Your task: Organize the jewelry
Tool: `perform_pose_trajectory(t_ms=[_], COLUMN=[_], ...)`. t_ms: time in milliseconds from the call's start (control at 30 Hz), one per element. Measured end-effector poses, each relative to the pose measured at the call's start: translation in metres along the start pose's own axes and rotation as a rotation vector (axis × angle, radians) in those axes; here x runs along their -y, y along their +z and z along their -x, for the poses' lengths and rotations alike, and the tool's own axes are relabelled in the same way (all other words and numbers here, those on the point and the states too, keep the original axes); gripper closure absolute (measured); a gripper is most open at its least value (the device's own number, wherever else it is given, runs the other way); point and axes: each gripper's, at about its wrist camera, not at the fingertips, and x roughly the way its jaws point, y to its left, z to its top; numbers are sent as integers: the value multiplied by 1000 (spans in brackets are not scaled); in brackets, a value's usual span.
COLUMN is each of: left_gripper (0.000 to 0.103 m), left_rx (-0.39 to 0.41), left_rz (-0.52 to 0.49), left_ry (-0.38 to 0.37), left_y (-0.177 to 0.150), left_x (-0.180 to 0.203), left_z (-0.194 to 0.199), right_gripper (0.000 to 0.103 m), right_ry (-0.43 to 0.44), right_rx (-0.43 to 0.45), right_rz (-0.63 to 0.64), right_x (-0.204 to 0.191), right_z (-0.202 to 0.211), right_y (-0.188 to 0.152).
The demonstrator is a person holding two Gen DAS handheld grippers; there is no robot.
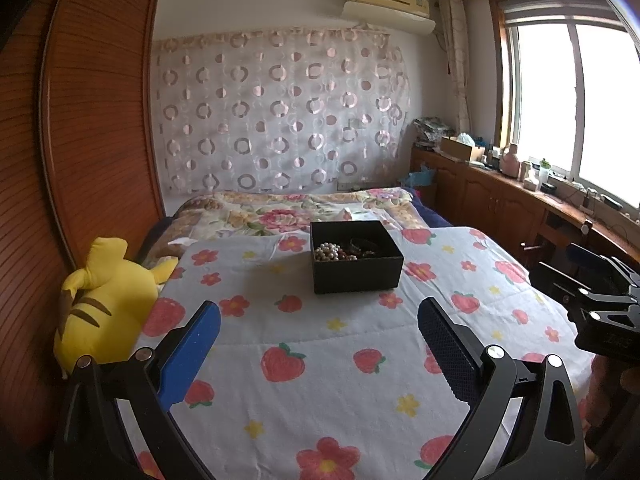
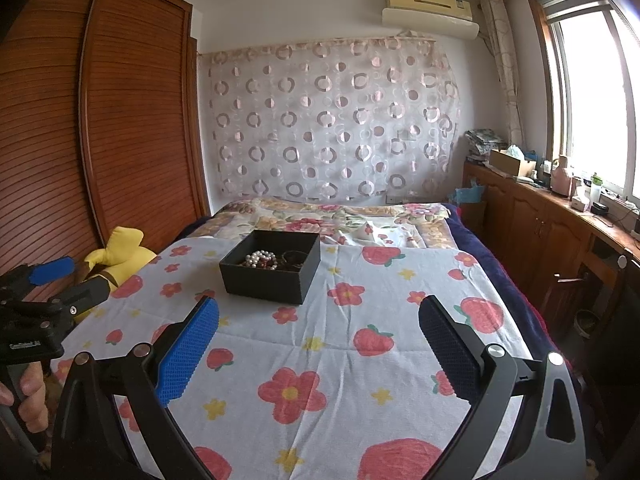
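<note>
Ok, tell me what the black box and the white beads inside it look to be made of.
Black box: likely rigid cardboard with a matte, faintly textured wrap; thin straight walls, sharp corners, no shine.
White beads: pearl or imitation pearl; round, glossy, cream-white with soft highlights. Which of the two cannot be told from here.

Daylight from overexposed window [image 1: 576, 104]; fisheye-bent edges, sharp centre

This is a bedroom in a home. A bed [image 1: 360, 360] fills the middle, spread with a strawberry-and-flower cover and a floral quilt [image 1: 288, 208] toward the far wall. A yellow plush toy [image 1: 100, 304] lies at its edge beside a slatted wooden wardrobe [image 1: 96, 120]. A wall air conditioner [image 2: 430, 8], a circle-patterned curtain [image 2: 332, 120], a window [image 2: 592, 92] and cluttered low wooden cabinets [image 2: 532, 216] complete it.
</note>
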Motion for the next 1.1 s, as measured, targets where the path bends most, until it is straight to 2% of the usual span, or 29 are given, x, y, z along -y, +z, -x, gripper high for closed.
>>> perform_pose_trajectory(t_ms=[400,1100], left_gripper=[8,8], left_rx=[28,29], left_rz=[-2,-2], left_ry=[6,7], left_y=[2,2], left_x=[8,6], left_z=[8,7], right_gripper=[2,2], right_ry=[-10,-10], right_rx=[8,9], right_rz=[-9,-11], right_x=[-1,0], right_z=[6,7], right_y=[0,1])
